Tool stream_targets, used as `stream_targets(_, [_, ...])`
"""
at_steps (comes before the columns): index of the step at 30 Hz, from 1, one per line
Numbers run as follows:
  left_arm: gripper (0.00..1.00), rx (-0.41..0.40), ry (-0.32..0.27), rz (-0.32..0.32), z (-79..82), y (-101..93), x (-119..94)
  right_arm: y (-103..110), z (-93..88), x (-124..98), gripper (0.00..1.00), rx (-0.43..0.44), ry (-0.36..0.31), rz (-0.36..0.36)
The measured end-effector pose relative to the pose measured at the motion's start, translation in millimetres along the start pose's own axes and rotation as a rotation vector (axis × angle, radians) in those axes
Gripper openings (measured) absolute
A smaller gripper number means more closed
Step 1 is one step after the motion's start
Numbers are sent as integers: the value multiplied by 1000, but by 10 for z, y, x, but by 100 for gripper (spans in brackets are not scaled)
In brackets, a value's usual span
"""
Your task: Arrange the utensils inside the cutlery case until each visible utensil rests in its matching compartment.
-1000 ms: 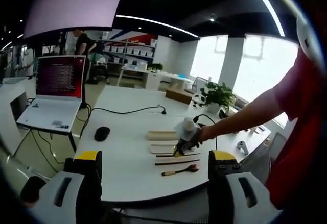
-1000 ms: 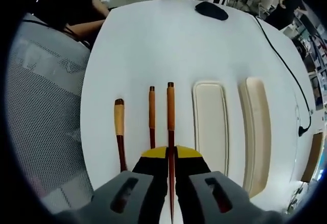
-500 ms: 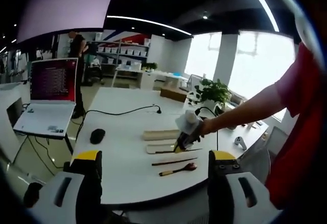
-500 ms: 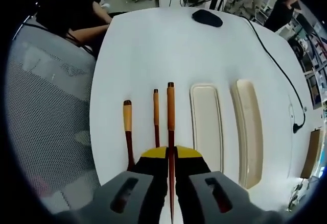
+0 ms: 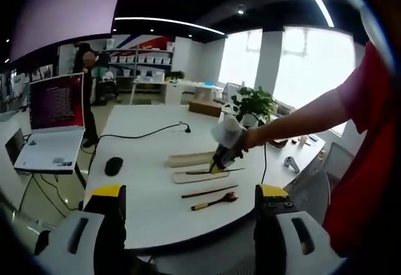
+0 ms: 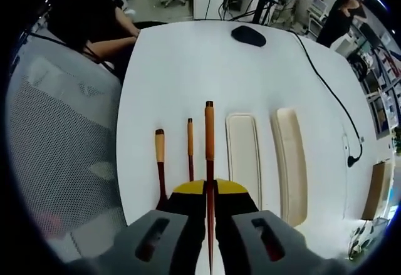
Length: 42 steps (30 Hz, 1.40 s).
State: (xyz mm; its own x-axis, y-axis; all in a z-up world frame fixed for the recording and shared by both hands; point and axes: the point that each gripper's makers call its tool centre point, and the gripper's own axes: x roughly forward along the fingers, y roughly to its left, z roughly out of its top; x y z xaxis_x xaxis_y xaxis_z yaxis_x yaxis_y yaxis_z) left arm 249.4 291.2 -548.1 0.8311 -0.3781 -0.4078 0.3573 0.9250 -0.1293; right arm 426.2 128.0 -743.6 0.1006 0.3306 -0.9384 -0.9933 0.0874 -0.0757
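lower end of the held chopstick (image 6: 209, 156) hidden between the right gripper (image 6: 209, 190) jaws, spoon (image 6: 160, 168) bowl hidden behind them

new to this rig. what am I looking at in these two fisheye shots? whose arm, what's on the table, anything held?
There is no robot here. A person holds a pair of handheld tongs in each hand, and a fisheye camera rides on each.

Left gripper view: the left tongs stand open and hold nothing, well back from the white table. The red-sleeved arm reaching in from the right is the person's own, carrying the right tongs over the table.

Right gripper view: it looks down along the right tongs, which are shut on one chopstick.

On the table lie a second chopstick, a wooden-handled spoon, and two long cream pieces, apparently the cutlery case tray and its lid. Further off are a black mouse and a cable. A laptop sits on a side table.
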Motion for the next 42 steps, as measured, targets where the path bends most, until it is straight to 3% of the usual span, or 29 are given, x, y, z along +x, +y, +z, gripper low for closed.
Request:
stream_targets(12, [85, -9, -15, -5, -36, -52, -77, -11, 121, -200, 0, -44, -28, -26])
stream_targets(14, [81, -7, -26, -3, -17, -56, -93, -21, 117, -225, 0, -48, -26, -27])
stream_targets(29, [84, -23, -14, 15, -42, -83, -111, -177, 79, -335, 0, -40, -33, -37])
stream_targets(42, [83, -20, 4, 1, -16, -35, -24, -491, 77, -384, 0, -29, -14, -44])
